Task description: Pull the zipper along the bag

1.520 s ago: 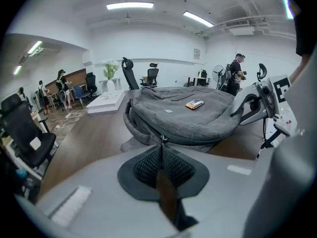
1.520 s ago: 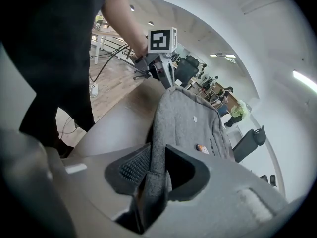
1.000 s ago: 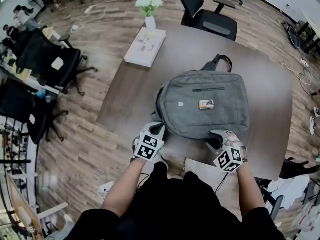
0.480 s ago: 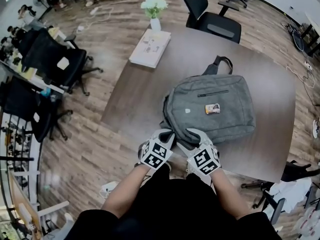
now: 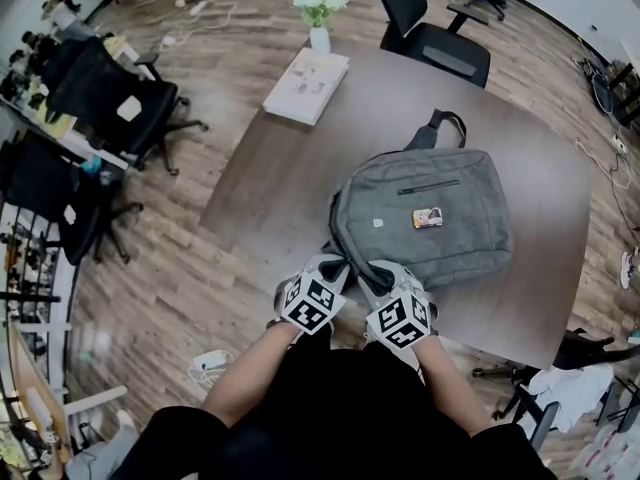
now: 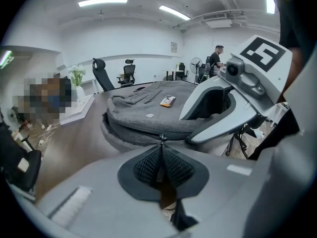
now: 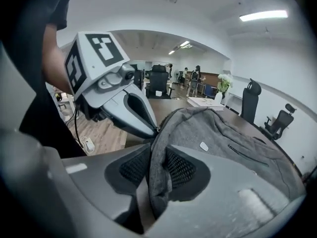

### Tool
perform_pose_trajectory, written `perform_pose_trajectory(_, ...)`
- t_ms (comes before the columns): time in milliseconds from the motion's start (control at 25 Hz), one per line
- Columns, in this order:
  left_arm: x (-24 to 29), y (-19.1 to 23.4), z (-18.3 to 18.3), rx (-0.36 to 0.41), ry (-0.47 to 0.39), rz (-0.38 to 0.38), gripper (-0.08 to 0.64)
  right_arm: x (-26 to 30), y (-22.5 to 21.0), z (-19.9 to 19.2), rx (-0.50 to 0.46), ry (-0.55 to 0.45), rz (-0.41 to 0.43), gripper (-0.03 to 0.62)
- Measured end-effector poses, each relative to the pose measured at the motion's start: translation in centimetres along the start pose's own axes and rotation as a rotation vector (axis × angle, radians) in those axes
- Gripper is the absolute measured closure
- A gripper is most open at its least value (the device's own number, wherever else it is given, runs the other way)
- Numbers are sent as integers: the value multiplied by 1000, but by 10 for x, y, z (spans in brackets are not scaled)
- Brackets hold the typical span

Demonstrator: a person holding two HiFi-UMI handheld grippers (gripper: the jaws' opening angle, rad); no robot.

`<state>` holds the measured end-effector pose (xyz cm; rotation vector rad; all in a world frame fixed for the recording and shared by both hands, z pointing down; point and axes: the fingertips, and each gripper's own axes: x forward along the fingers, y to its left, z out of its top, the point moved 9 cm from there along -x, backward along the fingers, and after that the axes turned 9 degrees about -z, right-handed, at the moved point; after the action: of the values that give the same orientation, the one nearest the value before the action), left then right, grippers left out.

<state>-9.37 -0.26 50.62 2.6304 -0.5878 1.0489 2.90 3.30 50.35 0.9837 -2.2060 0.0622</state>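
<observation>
Fingers (image 6: 144, 165) of left gripper (image 6: 161, 144) pressed together, small dark zipper pull (image 6: 161, 137) pinched at tips. Right gripper (image 7: 157, 151) fingers closing, fold of grey bag (image 7: 218, 133) between pads, cloth touching both. Bag flat on brown surface (image 5: 290, 168), near centre, handle at 12 o'clock. Both grippers at bag's 7 o'clock corner, tips just beside each other. White book (image 5: 306, 85), flower vase (image 5: 320, 36) at surface's 11 o'clock.

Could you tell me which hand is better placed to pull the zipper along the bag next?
Left: the left tool is shut on the zipper pull; the right tool is closing on the bag.
</observation>
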Motion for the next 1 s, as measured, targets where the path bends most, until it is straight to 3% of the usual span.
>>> perform_pose_trajectory(160,-1,3,-3,-25,-4,-5,532,-7,7,-4,-120,32,-10,496)
perform_pose_trajectory(400,1,-1,-4,-20,21,-25,532,-11,9,-12,-122,55,4,506)
perform_pose_trajectory(600,-2,-14,6,143,150,23,534,-9,18,-16,-176,108,-28,506)
perform_pose_trajectory(680,-3,-14,7,165,175,24,534,-8,20,-14,-186,114,-32,508)
perform_pose_trajectory(800,-4,-9,6,149,187,12,534,-9,22,-12,-205,107,-25,508)
perform_pose_trajectory(1000,-5,2,0,57,170,-10,534,-12,25,-15,-213,96,-22,508)
